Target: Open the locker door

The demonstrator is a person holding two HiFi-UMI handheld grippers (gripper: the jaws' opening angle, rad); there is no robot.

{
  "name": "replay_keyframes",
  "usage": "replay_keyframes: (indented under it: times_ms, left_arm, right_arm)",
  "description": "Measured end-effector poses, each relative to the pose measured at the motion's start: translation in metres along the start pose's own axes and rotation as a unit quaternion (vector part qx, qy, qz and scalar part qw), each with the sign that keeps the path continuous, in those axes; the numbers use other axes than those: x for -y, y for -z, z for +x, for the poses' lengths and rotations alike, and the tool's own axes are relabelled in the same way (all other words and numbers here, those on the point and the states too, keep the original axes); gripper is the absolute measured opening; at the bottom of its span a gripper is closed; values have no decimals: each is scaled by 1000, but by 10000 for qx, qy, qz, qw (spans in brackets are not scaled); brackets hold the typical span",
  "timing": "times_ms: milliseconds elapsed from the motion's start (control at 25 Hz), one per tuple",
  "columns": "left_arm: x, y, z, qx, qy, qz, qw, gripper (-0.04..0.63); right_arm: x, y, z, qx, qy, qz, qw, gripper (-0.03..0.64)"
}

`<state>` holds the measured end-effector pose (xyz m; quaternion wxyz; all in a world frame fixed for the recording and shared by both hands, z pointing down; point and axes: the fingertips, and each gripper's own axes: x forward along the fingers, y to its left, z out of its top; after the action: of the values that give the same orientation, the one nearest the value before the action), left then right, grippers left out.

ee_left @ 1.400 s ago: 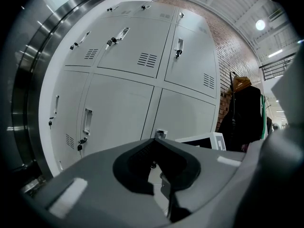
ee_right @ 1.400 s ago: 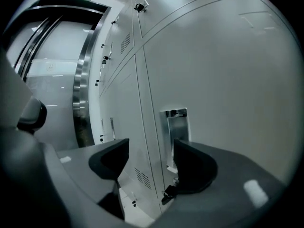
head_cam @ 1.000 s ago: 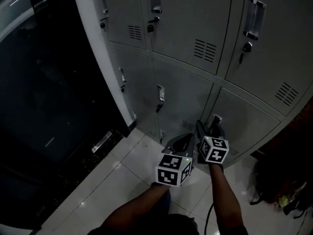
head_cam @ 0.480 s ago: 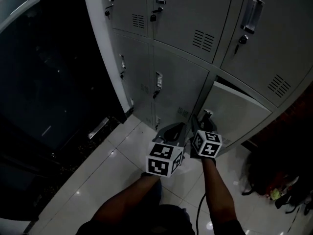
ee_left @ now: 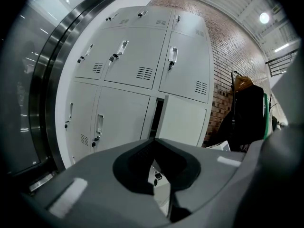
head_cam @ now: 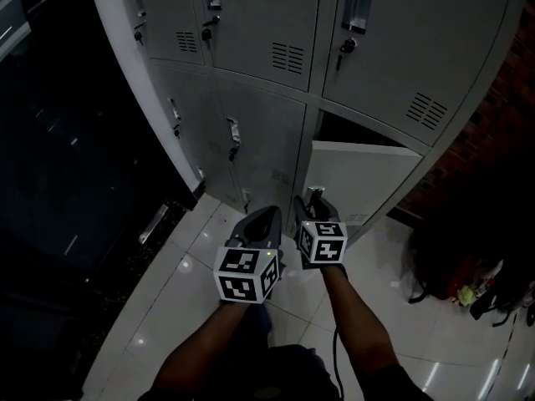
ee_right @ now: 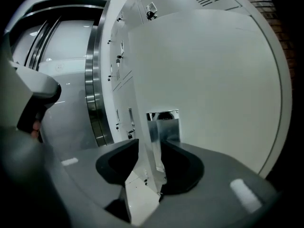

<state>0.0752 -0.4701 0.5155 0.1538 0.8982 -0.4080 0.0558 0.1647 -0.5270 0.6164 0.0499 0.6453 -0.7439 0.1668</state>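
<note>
The bottom-right locker door (head_cam: 359, 178) stands ajar, swung out from the grey locker bank, with a dark gap above it. My right gripper (head_cam: 311, 197) is at the door's free edge by the handle. In the right gripper view the door (ee_right: 209, 80) and its shiny handle plate (ee_right: 164, 125) sit between the jaws of the right gripper (ee_right: 151, 148), which are closing and press on the edge. My left gripper (head_cam: 266, 215) hangs beside it, shut and empty. In the left gripper view the left gripper (ee_left: 154, 141) points at the ajar door (ee_left: 183, 122).
Closed lockers (head_cam: 251, 23) fill the bank above and to the left. A dark glass wall with a metal frame (head_cam: 67, 140) is at the left. Bags (head_cam: 468, 274) lie on the white tiled floor (head_cam: 192, 282) at the right, below a brick wall (head_cam: 501, 98).
The bottom-right door went from closed to ajar, pulled outward with my right gripper at its edge. Both grippers drew back from the lockers; the left stayed shut.
</note>
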Motion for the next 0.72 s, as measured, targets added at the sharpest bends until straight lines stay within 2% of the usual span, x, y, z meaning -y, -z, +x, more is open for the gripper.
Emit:
replay_keyframes:
  times_ms: [720]
  left_arm:
    - [59,7,-39,-340,237,13,9991,6]
  right_arm:
    - [-12,23,-85,-496,111,-55,9987,120]
